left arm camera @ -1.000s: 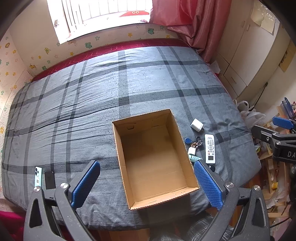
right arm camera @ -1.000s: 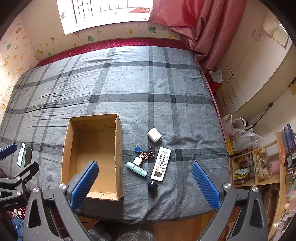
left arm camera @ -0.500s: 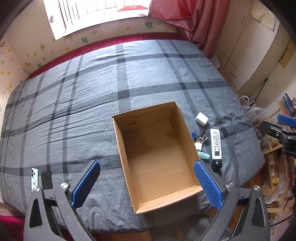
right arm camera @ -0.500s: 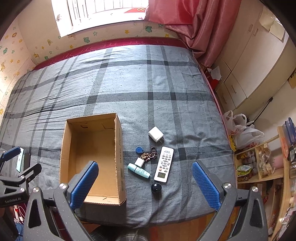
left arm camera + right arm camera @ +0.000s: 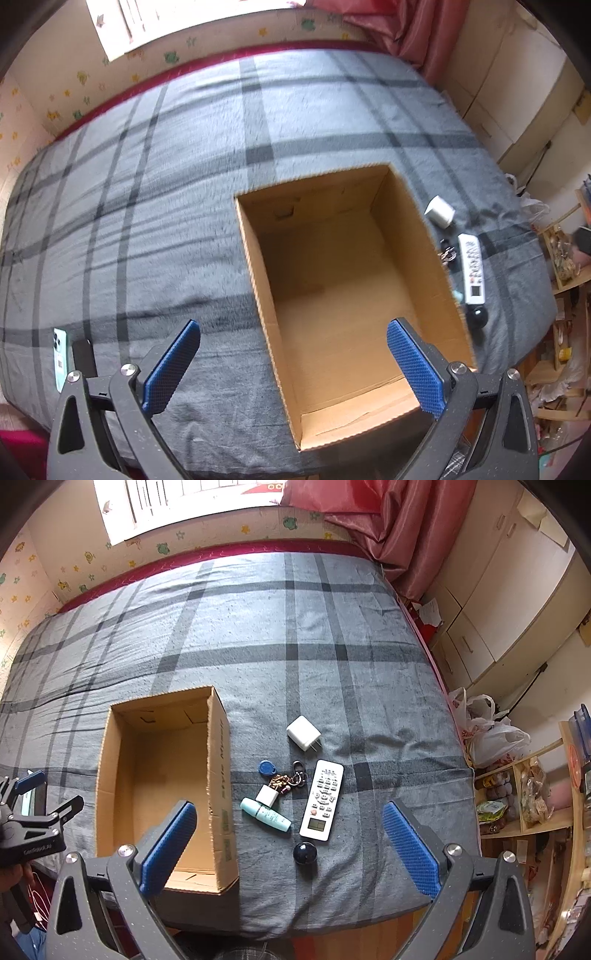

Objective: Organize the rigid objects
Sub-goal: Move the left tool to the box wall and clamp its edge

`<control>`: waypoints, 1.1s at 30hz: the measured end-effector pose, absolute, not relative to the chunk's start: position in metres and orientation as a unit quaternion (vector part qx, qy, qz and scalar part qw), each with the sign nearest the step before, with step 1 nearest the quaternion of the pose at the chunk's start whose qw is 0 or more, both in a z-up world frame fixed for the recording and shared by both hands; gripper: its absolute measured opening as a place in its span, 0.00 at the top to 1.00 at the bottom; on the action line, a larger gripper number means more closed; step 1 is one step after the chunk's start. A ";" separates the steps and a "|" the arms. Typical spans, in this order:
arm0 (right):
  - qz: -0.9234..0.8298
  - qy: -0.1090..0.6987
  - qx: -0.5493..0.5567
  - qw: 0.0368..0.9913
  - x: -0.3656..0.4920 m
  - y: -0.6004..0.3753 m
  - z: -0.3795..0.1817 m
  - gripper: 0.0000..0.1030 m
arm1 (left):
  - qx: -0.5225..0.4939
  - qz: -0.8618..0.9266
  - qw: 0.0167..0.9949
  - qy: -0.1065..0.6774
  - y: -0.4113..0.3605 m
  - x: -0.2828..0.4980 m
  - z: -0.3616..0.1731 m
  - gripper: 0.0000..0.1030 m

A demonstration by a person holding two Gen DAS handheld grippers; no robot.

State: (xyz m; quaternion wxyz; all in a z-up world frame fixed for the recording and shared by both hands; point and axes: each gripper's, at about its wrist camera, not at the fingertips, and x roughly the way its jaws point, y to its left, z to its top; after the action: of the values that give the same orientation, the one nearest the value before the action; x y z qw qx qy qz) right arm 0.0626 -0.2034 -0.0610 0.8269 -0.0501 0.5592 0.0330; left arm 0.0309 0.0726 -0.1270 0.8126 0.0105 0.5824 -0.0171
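Both your grippers, left point(image 5: 293, 363) and right point(image 5: 290, 845), hang with jaws wide apart and empty. The remote point(image 5: 322, 799), at 12 o'clock beside the box point(image 5: 219, 775), looks light, stiff, slick; grip its long edges.

1. the cardboard box point(image 5: 162, 786) stands open-topped with nothing inside, so entry from above is free; its upright walls block any sideways approach.
2. just right of the box lies a tight cluster: white charger point(image 5: 303, 733), blue key fob point(image 5: 265, 766), key bunch point(image 5: 291, 777), teal tube point(image 5: 265, 814), remote control point(image 5: 322, 799) and dark ball point(image 5: 305, 853), with only narrow gaps between them.
3. the bed point(image 5: 295, 627) is bare plaid cover beyond the cluster.
4. left of the box, a phone point(image 5: 60, 358) and a black block point(image 5: 84, 357) lie near the bed's edge.
5. the left tool point(image 5: 31, 805) hovers beside the box's left wall.
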 end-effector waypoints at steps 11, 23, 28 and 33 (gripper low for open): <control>0.040 0.585 -0.060 0.808 0.079 -0.218 -0.106 0.00 | -0.004 0.023 0.793 0.608 0.094 0.050 -0.195 0.00; 0.040 0.622 -0.058 0.780 0.095 -0.231 -0.154 0.00 | -0.016 0.029 0.755 0.655 0.106 0.067 -0.252 0.15; 0.043 0.634 -0.063 0.770 0.099 -0.234 -0.168 0.00 | -0.020 0.032 0.744 0.667 0.107 0.069 -0.266 0.29; 0.039 0.643 -0.066 0.762 0.104 -0.238 -0.179 0.00 | -0.015 0.023 0.735 0.678 0.104 0.069 -0.273 0.65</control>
State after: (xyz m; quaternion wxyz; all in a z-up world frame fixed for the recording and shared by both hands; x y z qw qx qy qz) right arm 0.1044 -0.2383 -0.1792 0.7622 -0.0663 0.6428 0.0390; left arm 0.0690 0.1044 -0.2732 0.7349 -0.0151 0.6777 0.0228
